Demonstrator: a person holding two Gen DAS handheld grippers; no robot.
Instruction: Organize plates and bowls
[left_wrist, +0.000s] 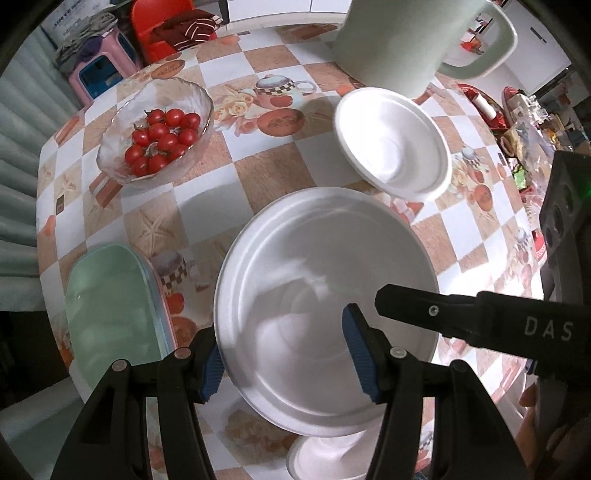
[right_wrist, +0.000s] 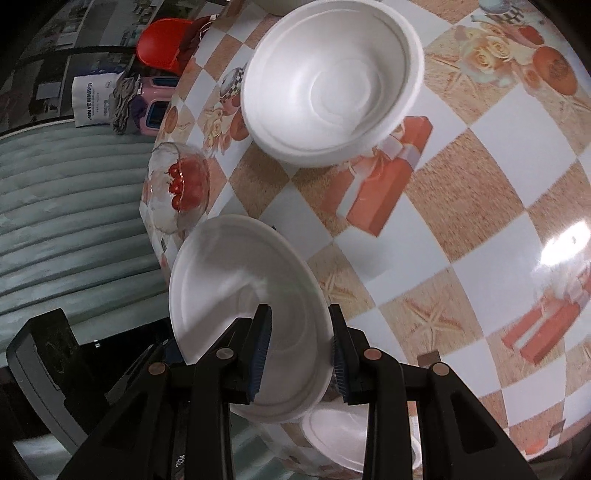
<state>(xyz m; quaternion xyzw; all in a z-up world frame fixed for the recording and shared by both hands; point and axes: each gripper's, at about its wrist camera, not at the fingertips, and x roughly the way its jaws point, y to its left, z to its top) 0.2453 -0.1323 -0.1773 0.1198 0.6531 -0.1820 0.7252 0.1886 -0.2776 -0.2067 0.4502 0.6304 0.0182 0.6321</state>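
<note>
A white foam plate hangs above the checkered table, tilted. My right gripper is shut on its rim; the plate fills the lower left of the right wrist view. My left gripper is open around the plate's near edge, blue pads on either side; I cannot tell if they touch it. The right gripper's finger reaches in from the right. A white foam bowl sits upright behind the plate, also in the right wrist view. Another white dish lies under the plate, also in the right wrist view.
A glass bowl of cherry tomatoes stands at the far left. A pale green dish lies at the near left edge. A large pale green jug stands behind the foam bowl. Clutter lies at the far right.
</note>
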